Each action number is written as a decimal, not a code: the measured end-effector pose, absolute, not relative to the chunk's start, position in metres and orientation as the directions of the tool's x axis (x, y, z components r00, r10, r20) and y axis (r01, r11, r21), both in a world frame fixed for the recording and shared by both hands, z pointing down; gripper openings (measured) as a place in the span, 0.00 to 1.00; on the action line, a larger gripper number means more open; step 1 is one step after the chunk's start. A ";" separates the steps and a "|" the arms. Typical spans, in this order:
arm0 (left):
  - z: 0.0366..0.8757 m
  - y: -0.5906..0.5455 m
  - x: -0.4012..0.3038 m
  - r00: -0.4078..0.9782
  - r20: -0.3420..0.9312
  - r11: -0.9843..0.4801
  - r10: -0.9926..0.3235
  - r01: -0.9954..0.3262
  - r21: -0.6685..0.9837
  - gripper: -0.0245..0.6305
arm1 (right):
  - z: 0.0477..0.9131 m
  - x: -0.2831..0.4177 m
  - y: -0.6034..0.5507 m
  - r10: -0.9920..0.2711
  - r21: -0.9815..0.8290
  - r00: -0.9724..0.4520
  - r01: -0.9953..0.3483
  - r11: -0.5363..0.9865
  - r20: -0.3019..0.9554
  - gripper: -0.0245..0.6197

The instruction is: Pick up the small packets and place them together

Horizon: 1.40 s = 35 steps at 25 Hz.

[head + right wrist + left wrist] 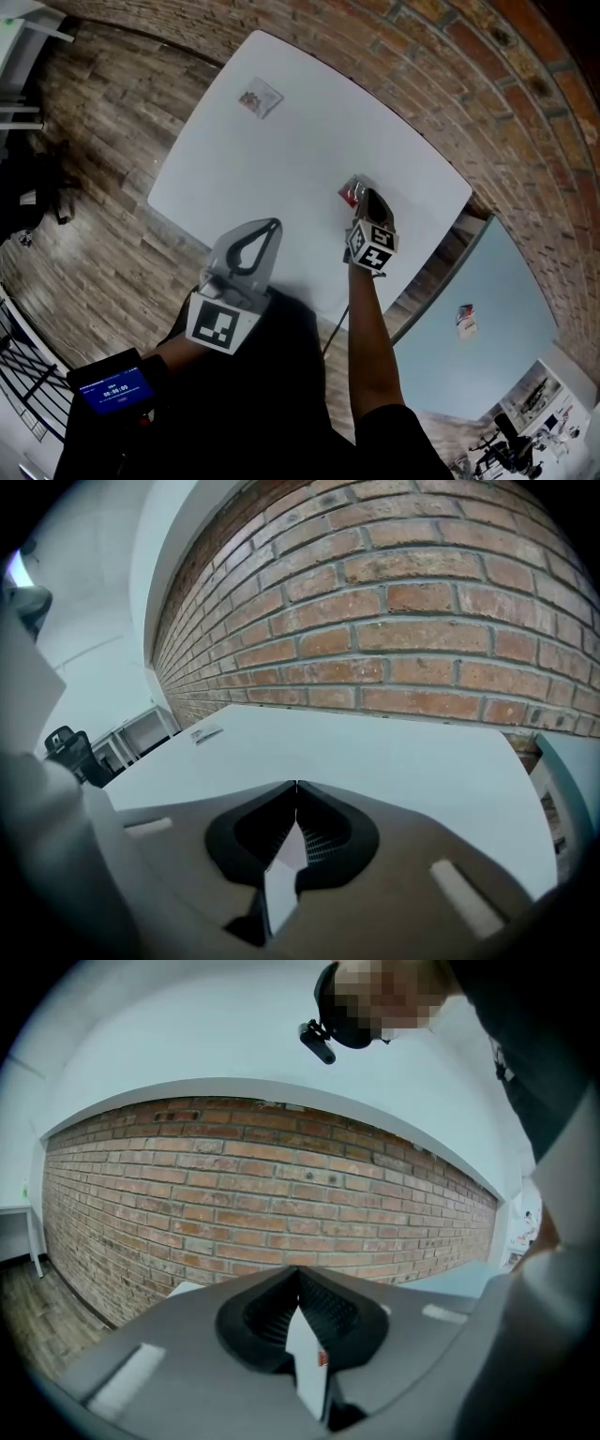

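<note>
In the head view a small packet (261, 97) lies flat near the far left corner of the white table (309, 141); it also shows small in the right gripper view, as a packet (206, 733) on the tabletop. My right gripper (362, 195) (296, 785) is over the table's right part, shut on a red-and-white packet (350, 193) (279, 878) that stands edge-on between the jaws. At the table's near edge my left gripper (273, 223) (298, 1271) is shut on another thin white packet (307, 1358) with a red mark.
A second, pale blue table (487, 309) stands to the right with one more small packet (466, 319) on it. A brick wall (450, 84) runs along the tables' far side. Wood flooring (94, 187) lies to the left, and a phone-like screen (114, 386) sits by my left arm.
</note>
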<state>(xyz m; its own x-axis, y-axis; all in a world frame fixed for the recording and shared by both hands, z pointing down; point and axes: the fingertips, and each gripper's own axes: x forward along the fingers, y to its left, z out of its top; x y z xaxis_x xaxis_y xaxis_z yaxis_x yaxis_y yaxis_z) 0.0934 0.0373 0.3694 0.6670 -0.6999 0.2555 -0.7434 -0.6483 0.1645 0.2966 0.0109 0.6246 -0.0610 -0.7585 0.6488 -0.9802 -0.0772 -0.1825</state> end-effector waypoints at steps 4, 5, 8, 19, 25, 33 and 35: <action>0.364 0.040 0.077 0.668 0.248 -0.649 -0.702 -0.743 0.165 0.04 | 0.622 0.273 0.009 -0.756 -0.207 -0.088 -0.976 -0.064 0.649 0.05; 0.364 0.040 0.072 0.669 0.245 -0.648 -0.702 -0.742 0.169 0.04 | 0.621 0.268 0.008 -0.755 -0.212 -0.089 -0.975 -0.067 0.649 0.05; 0.363 0.038 0.050 0.664 0.237 -0.639 -0.709 -0.748 0.180 0.04 | 0.619 0.249 0.003 -0.756 -0.222 -0.087 -0.972 -0.079 0.648 0.05; 0.364 0.033 0.030 0.658 0.226 -0.624 -0.719 -0.753 0.208 0.04 | 0.601 0.228 -0.007 -0.775 -0.238 -0.101 -0.969 -0.065 0.623 0.05; 0.364 0.032 0.031 0.667 0.211 -0.630 -0.715 -0.745 0.221 0.04 | 0.568 0.219 -0.013 -0.813 -0.292 -0.120 -0.954 -0.064 0.570 0.05; 0.358 0.031 0.027 0.676 0.186 -0.638 -0.713 -0.736 0.226 0.04 | 0.576 0.210 -0.009 -0.795 -0.303 -0.129 -0.950 -0.071 0.593 0.04; 0.359 0.030 0.023 0.669 0.191 -0.631 -0.718 -0.742 0.227 0.04 | 0.582 0.209 -0.008 -0.783 -0.289 -0.132 -0.955 -0.063 0.608 0.04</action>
<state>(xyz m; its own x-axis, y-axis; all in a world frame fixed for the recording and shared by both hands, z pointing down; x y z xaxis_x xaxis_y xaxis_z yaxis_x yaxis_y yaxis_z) 0.0226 0.0299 0.3589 0.6694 -0.7180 0.1907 -0.7416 -0.6311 0.2273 0.2088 -0.0081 0.5820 -0.1322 -0.7829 0.6080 -0.9554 -0.0627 -0.2885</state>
